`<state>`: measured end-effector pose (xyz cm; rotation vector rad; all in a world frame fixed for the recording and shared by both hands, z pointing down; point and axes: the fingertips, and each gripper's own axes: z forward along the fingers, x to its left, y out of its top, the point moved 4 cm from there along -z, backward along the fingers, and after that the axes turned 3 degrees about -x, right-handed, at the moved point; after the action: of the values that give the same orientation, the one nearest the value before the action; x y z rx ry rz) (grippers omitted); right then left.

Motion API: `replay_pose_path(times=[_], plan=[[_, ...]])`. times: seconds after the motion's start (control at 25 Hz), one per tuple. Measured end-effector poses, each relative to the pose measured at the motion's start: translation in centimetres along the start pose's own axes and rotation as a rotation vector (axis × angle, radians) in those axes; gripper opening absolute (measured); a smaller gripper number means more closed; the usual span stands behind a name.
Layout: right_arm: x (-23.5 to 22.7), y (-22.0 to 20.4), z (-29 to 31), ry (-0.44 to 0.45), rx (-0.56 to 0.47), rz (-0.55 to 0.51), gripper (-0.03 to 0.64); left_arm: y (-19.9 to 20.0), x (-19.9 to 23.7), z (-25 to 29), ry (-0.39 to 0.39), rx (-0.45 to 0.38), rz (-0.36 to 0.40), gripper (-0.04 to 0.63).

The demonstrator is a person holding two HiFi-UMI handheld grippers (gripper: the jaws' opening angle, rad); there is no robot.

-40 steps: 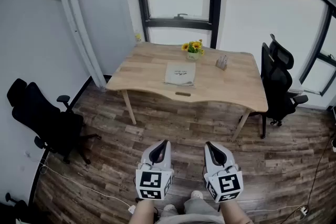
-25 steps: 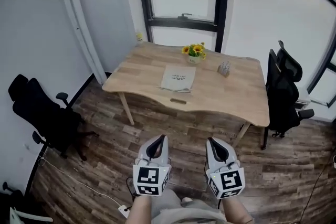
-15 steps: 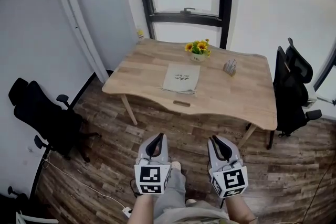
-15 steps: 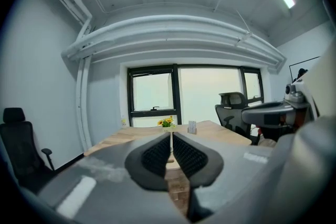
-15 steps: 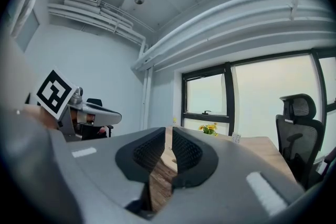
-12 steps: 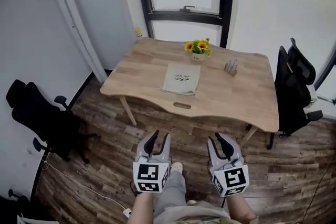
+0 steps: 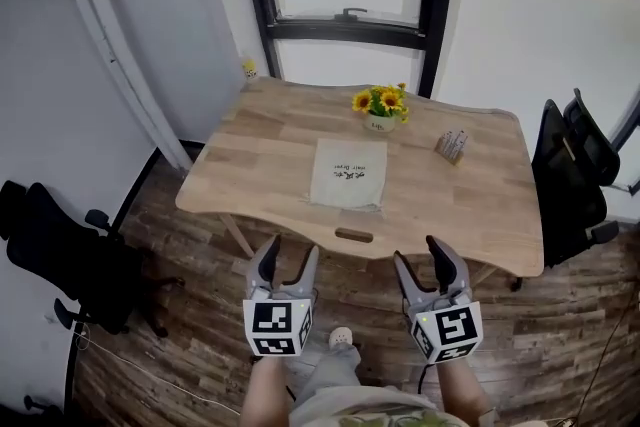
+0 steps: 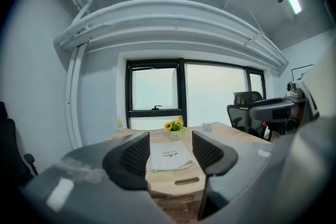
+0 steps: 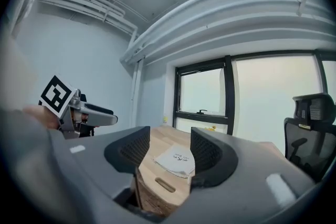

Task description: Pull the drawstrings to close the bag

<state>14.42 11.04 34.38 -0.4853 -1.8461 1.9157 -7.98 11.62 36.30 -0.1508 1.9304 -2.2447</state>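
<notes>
A pale cloth bag (image 7: 348,173) lay flat mid-bench (image 7: 240,165), near a pot of sunflowers (image 7: 379,105). The left tongs (image 7: 290,251) and right tongs (image 7: 418,253) hovered short of the bench's near edge, well apart from the bag. Their jaws had just been opening and stood wide, with nothing between them. No drawstring was gripped, so all the pulling seemingly remained.
</notes>
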Motion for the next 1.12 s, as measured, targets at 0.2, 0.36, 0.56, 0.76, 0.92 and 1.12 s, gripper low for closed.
replay_pose_path(times=[0.2,0.36,0.56,0.76,0.92,1.12], plan=[[-1.2,-0.5,5.3,-0.050,0.024,-0.014,0.233,-0.4,4.7,4.2,-0.009,0.016,0.006,0.250],[-2.4,-0.8,7.3,-0.111,0.034,-0.016,0.233,-1.1,7.0,6.4,-0.027,0.031,0.003,0.250],[-3.7,-1.8,7.9,-0.165,0.060,-0.025,0.233,-2.4,7.9,8.0,-0.040,0.052,-0.007,0.250],[-4.2,-3.4,8.7,-0.171,0.107,-0.023,0.233,-3.8,8.5,9.6,-0.040,0.085,-0.006,0.250],[-4.5,-5.6,10.1,-0.161,0.151,-0.025,0.233,-6.0,9.1,11.0,-0.030,0.135,0.008,0.250],[-5.6,-10.1,12.9,-0.151,0.255,-0.040,0.233,-9.3,10.0,13.7,-0.024,0.210,0.060,0.250]])
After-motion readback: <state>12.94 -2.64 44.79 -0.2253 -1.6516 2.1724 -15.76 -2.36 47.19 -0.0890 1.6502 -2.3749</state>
